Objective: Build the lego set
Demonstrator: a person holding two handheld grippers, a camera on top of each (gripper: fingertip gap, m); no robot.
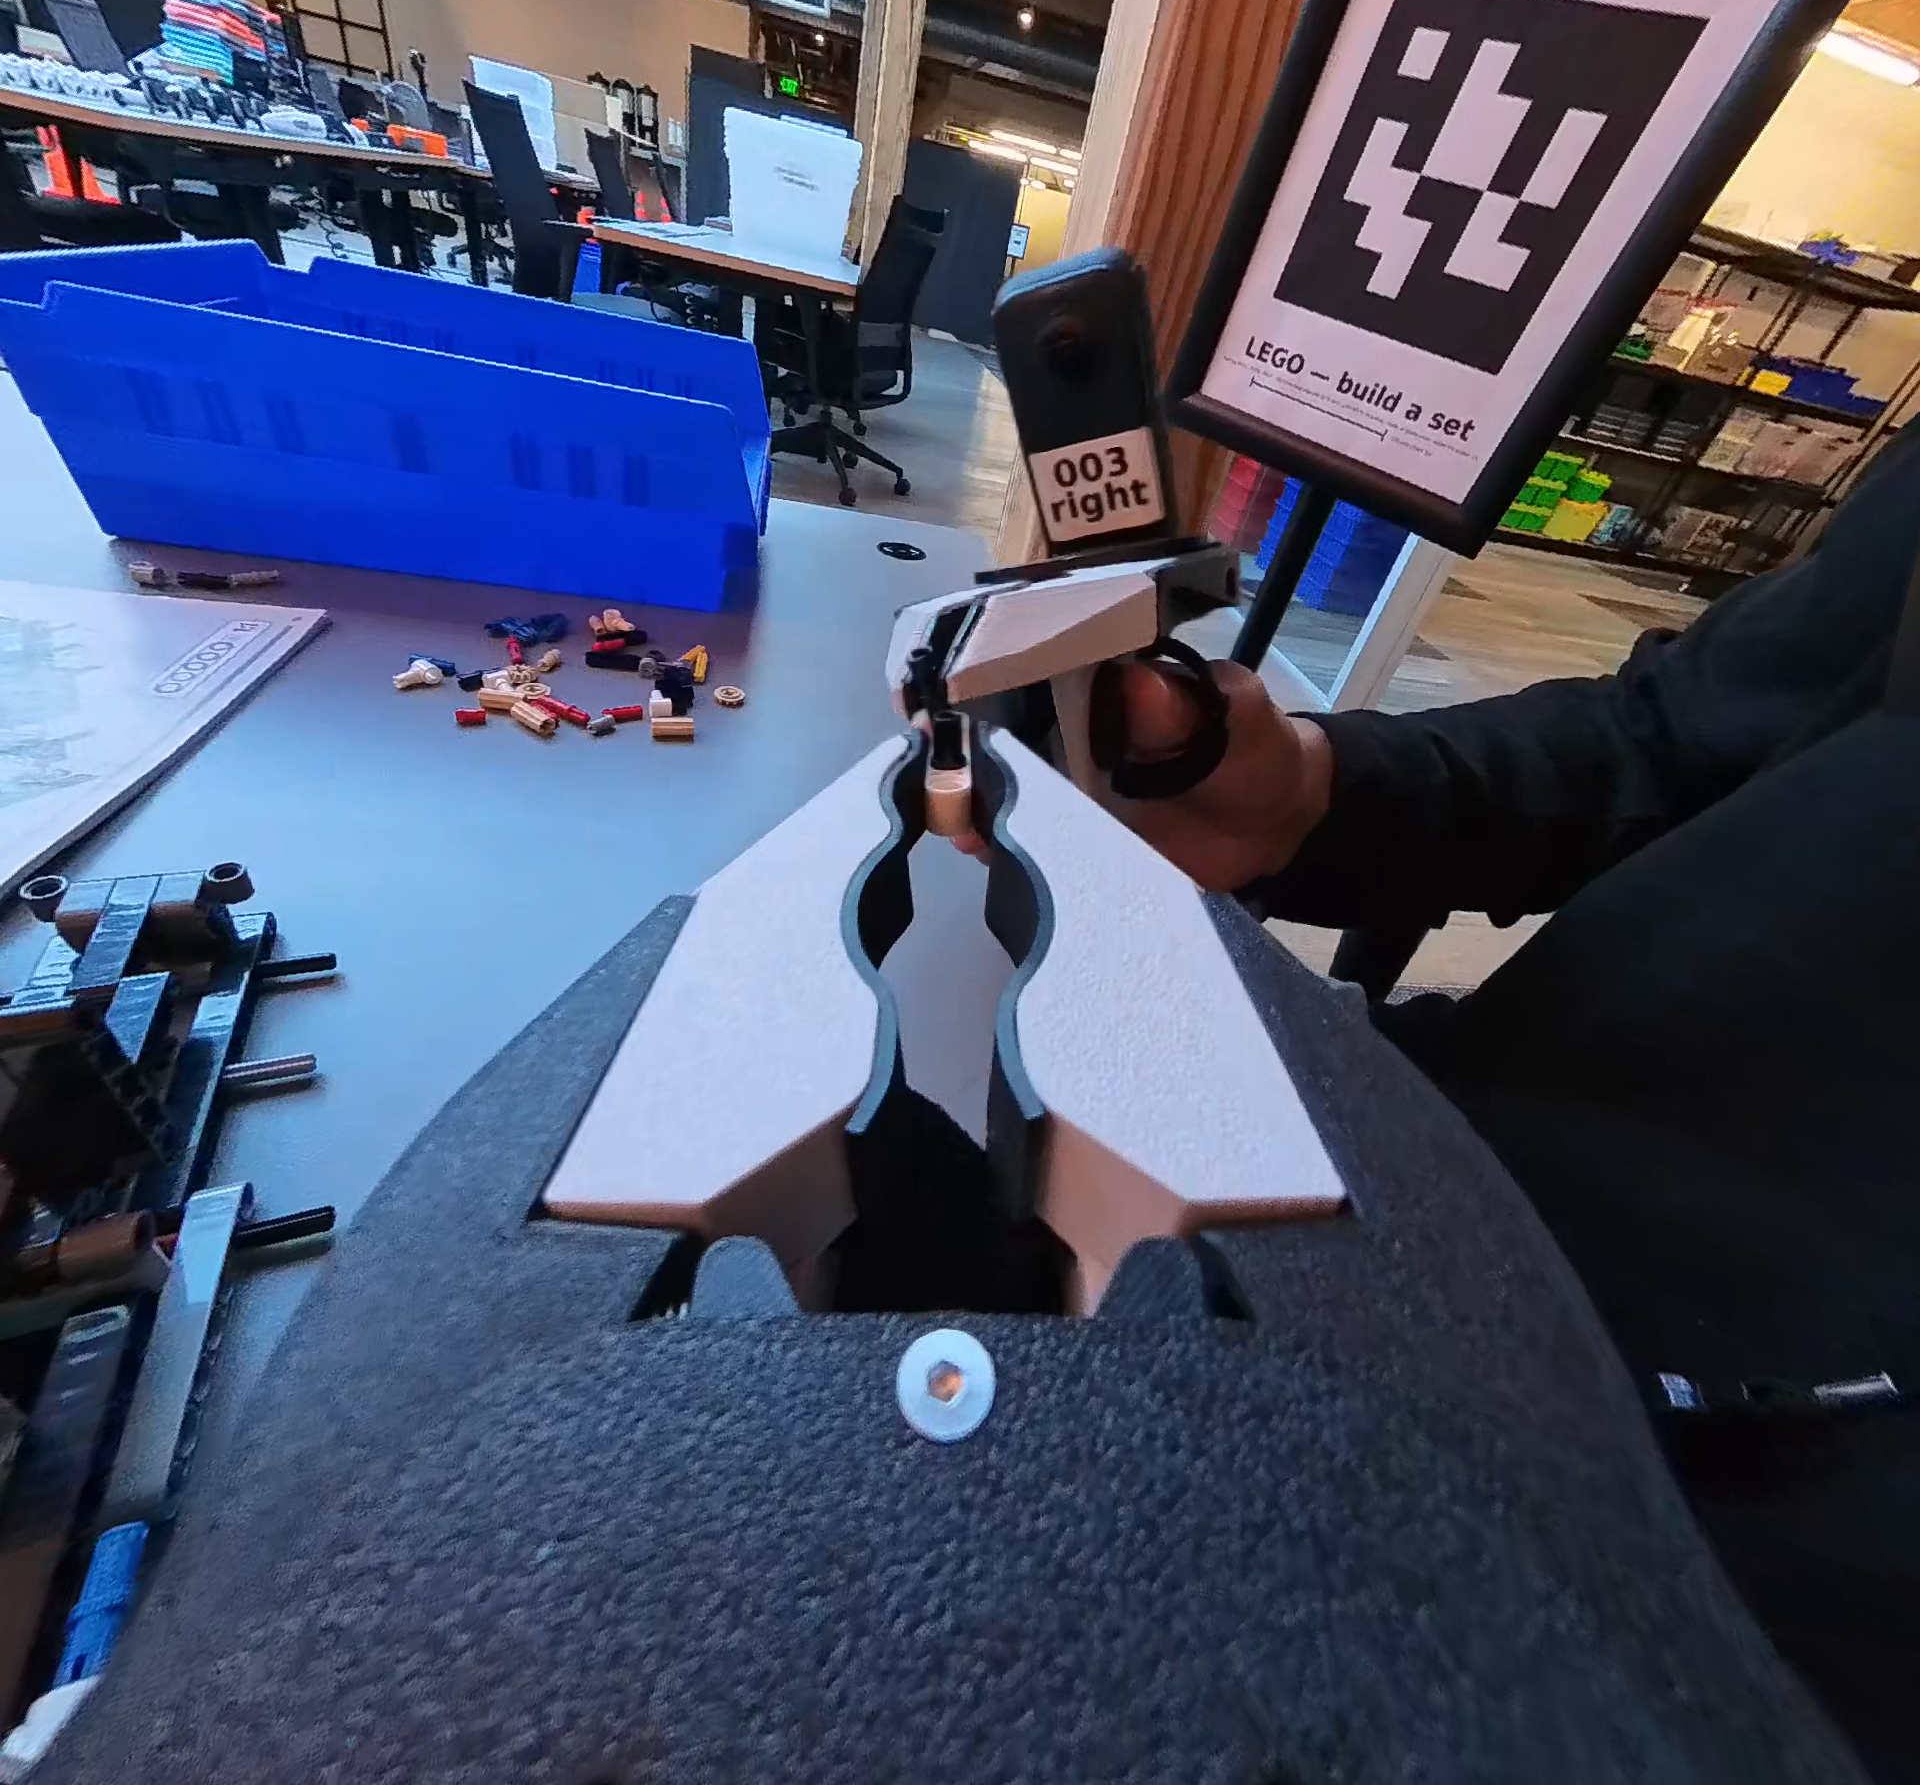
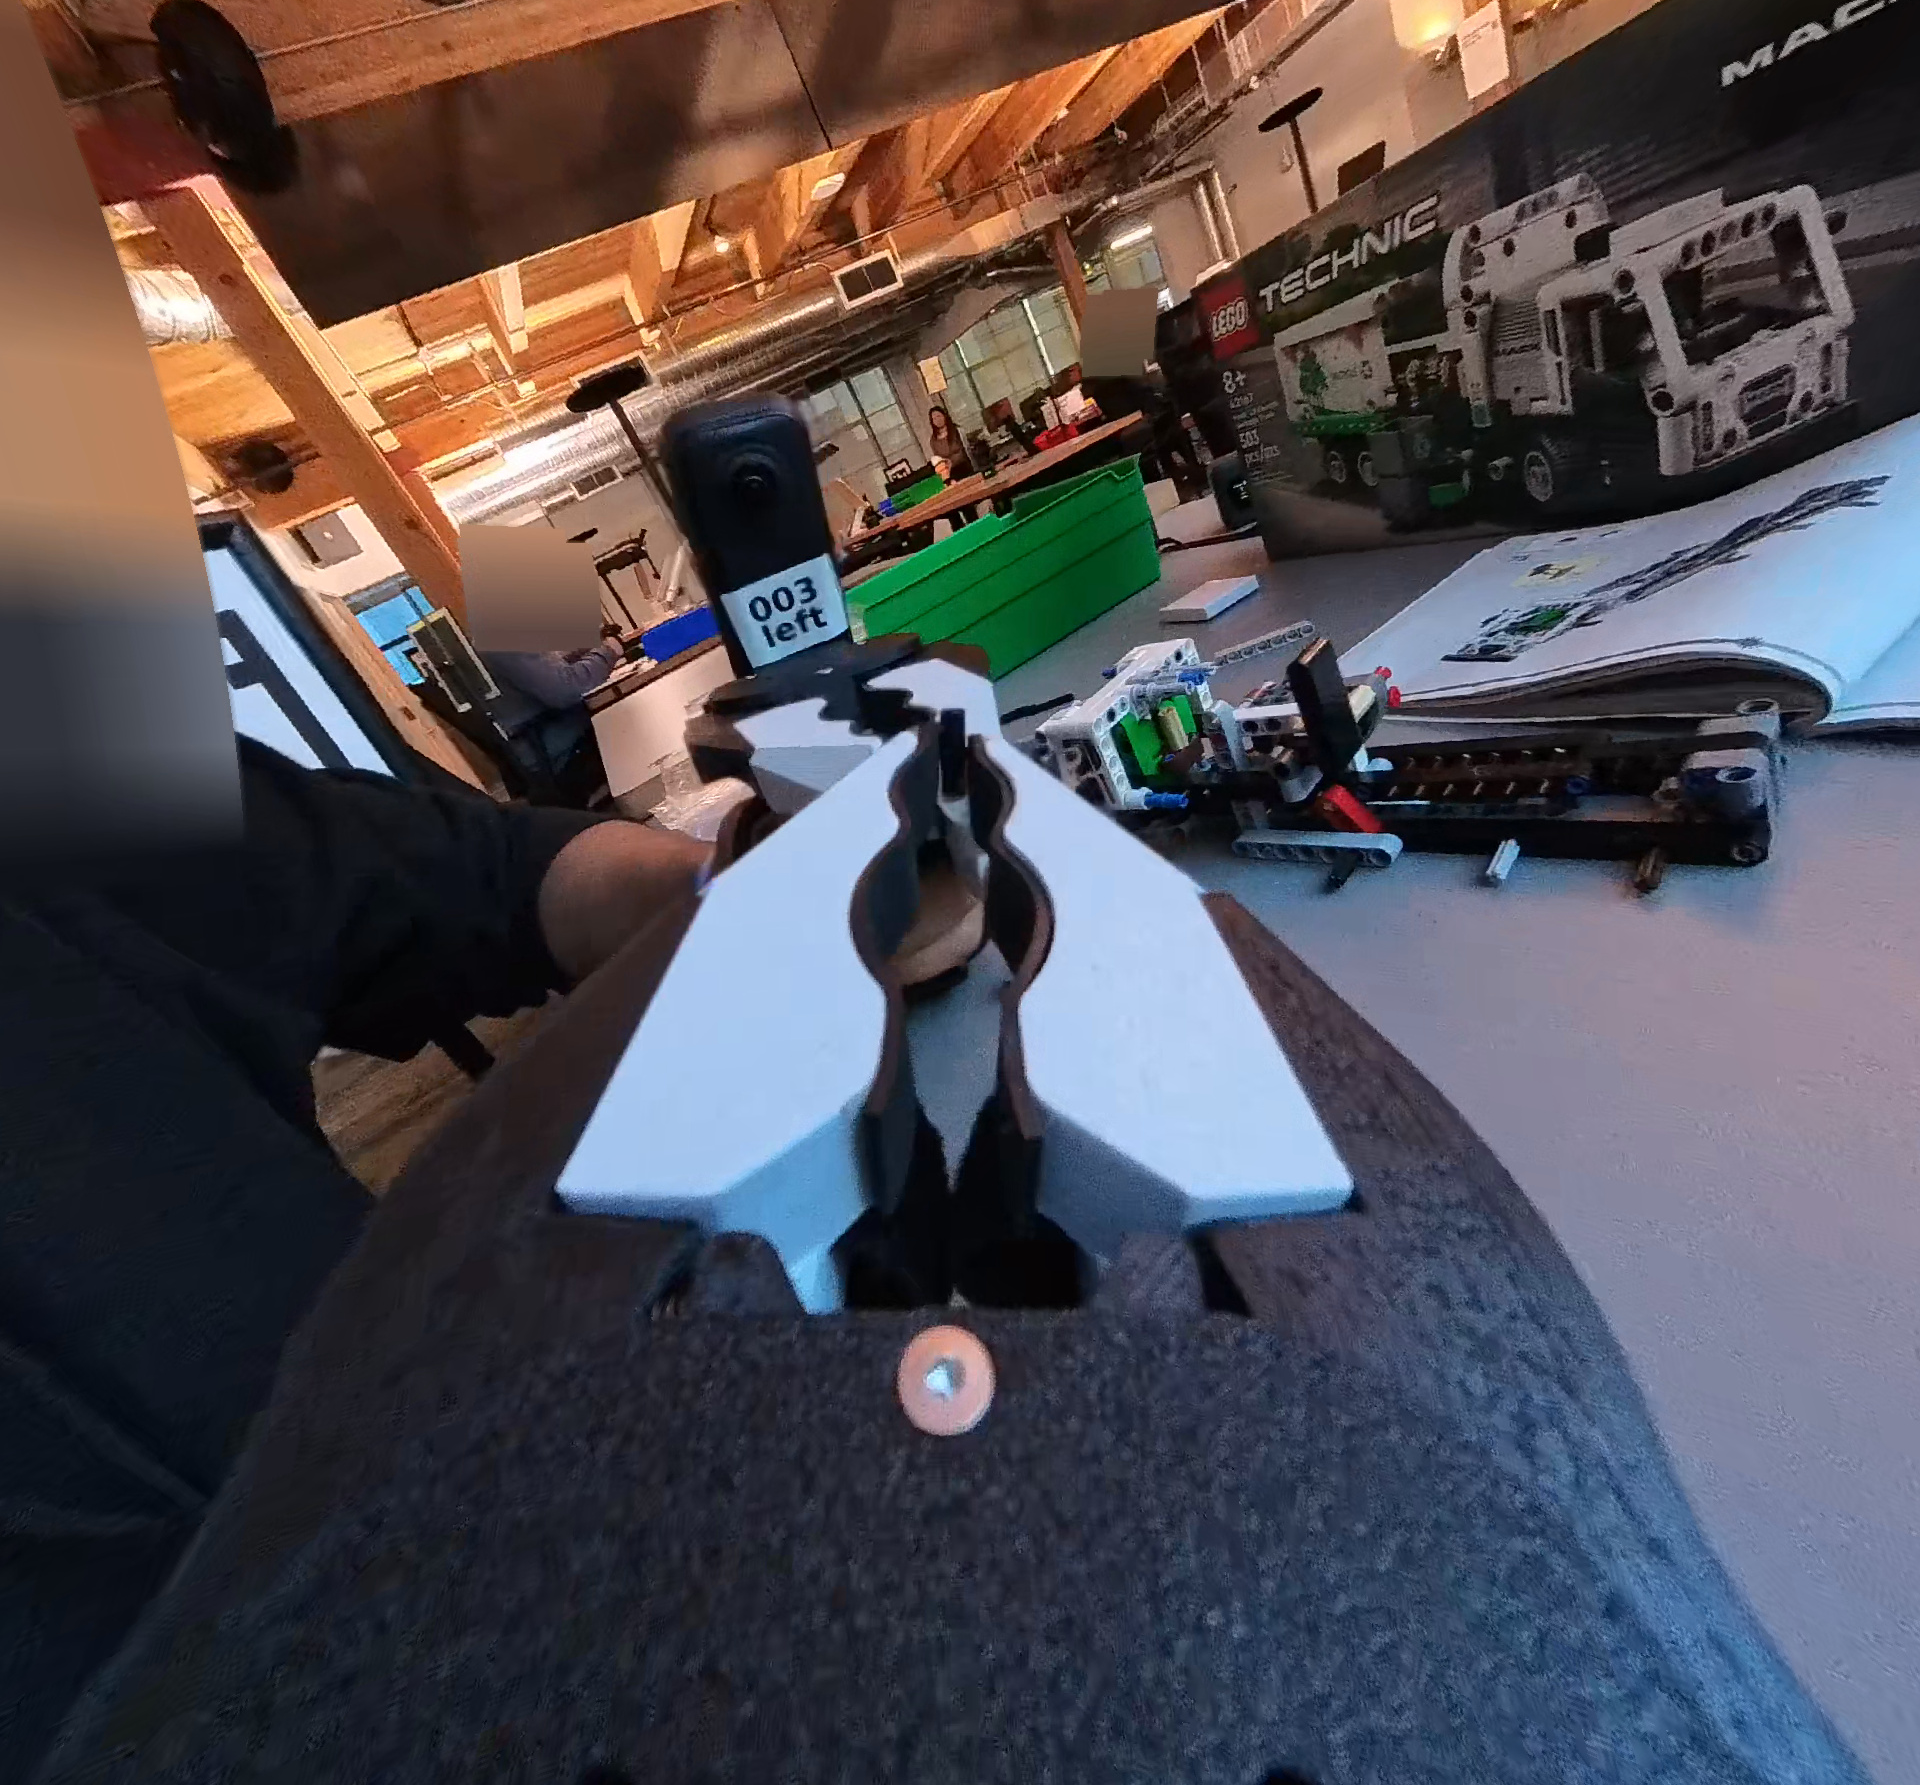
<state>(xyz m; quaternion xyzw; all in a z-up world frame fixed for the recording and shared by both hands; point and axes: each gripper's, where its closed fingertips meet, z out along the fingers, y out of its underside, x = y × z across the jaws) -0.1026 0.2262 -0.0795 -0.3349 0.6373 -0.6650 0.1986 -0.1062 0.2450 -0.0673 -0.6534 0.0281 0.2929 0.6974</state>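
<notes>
Tan plastic, a small bush (image 1: 948, 793) with a black pin (image 1: 945, 736) sticking out of it, sits pinched between the tips of the left gripper (image 1: 948, 779), held up in the air. The right gripper (image 2: 951, 759) meets it nose to nose, its fingers closed on the black pin from the other end. Both parts look light, hard and slick, so a grip at the very tips could let them twist or pop out; squeezing across the bush's round body seems safest. Beyond the left fingertips lie loose pieces (image 1: 582, 675) and a blue bin (image 1: 416, 447) on the grey table (image 1: 436, 862). The half-built truck (image 2: 1403, 759) lies right of the right fingers, well apart, leaving free air around the joined tips.
</notes>
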